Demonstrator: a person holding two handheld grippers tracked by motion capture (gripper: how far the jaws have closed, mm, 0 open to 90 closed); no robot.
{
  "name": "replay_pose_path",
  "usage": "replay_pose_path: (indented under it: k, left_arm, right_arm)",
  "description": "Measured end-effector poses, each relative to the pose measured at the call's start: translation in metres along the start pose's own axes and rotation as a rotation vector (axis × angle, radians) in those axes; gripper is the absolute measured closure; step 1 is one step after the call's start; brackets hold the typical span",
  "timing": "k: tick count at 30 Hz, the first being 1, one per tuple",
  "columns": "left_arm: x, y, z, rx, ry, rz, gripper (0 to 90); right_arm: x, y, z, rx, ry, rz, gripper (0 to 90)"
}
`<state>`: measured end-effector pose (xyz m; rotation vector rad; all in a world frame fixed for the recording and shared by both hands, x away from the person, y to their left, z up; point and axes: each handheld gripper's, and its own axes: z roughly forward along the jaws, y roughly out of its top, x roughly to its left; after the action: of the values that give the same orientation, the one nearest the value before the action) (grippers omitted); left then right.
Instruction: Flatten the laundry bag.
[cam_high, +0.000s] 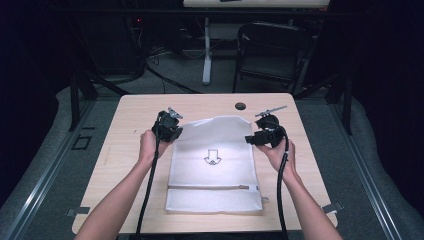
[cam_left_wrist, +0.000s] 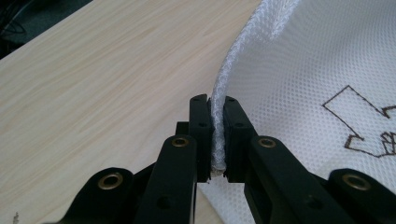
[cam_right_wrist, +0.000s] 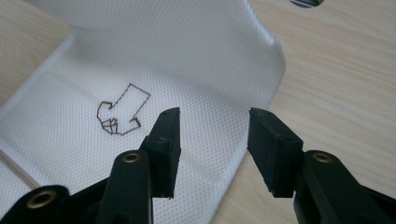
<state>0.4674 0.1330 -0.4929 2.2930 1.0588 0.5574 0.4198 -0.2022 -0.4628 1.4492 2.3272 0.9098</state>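
One left gripper (cam_left_wrist: 217, 140) pinches the mesh bag's (cam_high: 215, 165) edge (right gripper (cam_right_wrist: 212, 149) gapes, holding nothing).

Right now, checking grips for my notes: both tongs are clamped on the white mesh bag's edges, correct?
Not both. The left tongs clamp the white mesh bag by its edge, but the right tongs stand open over its other edge, as the right gripper view shows.

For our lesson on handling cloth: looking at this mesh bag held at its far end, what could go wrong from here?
1. The left gripper pinches only the thin rolled edge of the mesh bag; a pull might slip it free.
2. The right gripper stands open over the bag's other edge, so the lifted end may sag or fold unevenly.
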Motion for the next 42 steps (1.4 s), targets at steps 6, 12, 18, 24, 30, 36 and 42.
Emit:
replay_pose_path:
  k: [6,12,18,24,30,36,42]
  left_arm:
    - [0.009,0.004,0.013,0.035,-0.004,-0.045,78.0]
    - [0.014,0.001,0.021,0.076,-0.035,-0.074,56.3]
    - [0.011,-0.002,0.015,0.069,-0.074,-0.102,35.2]
    - [-0.003,-0.005,0.002,0.053,-0.101,-0.073,22.9]
    - [-0.018,-0.019,-0.011,0.043,-0.154,-0.047,16.5]
    - [-0.034,-0.032,-0.023,0.047,-0.185,0.012,14.9]
    - [-0.055,-0.036,-0.037,0.029,-0.242,0.073,14.3]
  right_arm:
    - [-0.004,-0.016,0.001,0.011,0.019,0.018,50.5]
    - [-0.007,-0.026,-0.001,0.025,0.043,0.031,49.5]
    - [-0.008,-0.036,-0.009,0.019,0.053,0.028,47.4]
    - [-0.007,-0.044,-0.017,0.019,0.074,0.017,43.7]
    - [-0.001,-0.052,-0.021,0.040,0.118,-0.003,35.8]
    - [0.012,-0.059,-0.016,0.077,0.151,-0.066,31.7]
    - [0.023,-0.062,-0.008,0.069,0.149,-0.118,44.7]
